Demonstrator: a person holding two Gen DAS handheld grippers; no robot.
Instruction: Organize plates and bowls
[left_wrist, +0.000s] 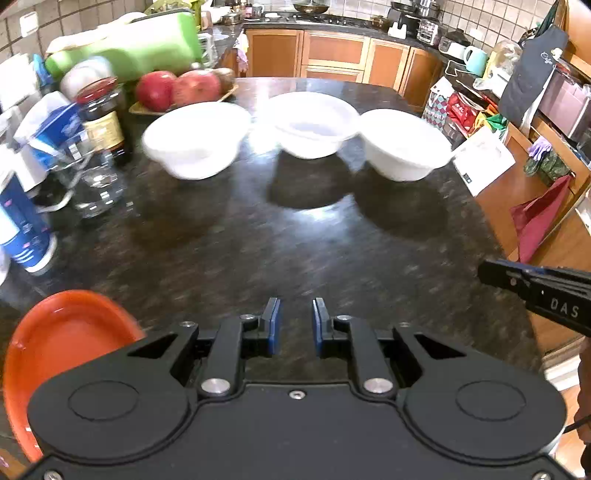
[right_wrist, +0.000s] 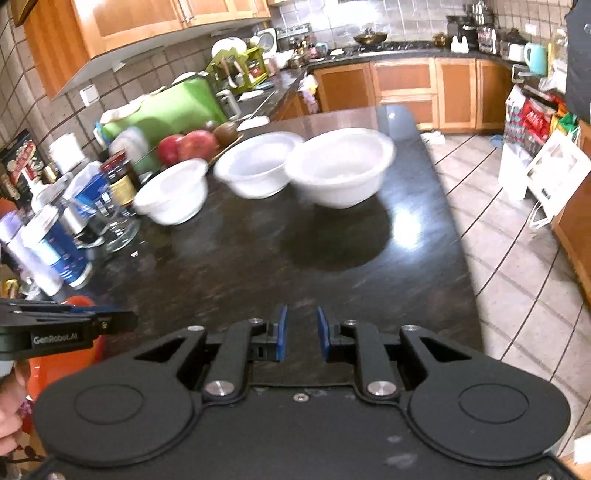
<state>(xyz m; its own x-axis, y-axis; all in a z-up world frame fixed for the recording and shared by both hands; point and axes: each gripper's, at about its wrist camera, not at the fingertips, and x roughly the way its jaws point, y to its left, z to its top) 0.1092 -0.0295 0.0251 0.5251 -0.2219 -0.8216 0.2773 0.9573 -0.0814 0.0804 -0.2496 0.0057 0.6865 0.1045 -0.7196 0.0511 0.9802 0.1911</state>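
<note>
Both grippers, left (left_wrist: 296, 317) & right (right_wrist: 303, 325), released, empty. Three blurred white plastic bowls (left_wrist: 312, 125) far; orange plate (left_wrist: 66, 332) near-left, partly hidden, cut off.

My left gripper (left_wrist: 295, 321) is matte black with blue pads and silver screws. My right gripper (right_wrist: 302, 334) looks identical. White "GenRobot.AI" lettering marks the left one's side.

I'm over a dark speckled stone counter (left_wrist: 295, 240) in a kitchen. Far ahead run orange-wood base cabinets (left_wrist: 334, 55) under a tiled wall (right_wrist: 406, 14); right, pale floor tiles (right_wrist: 517, 277). Ceiling light, I think, glares off the stone.
</note>
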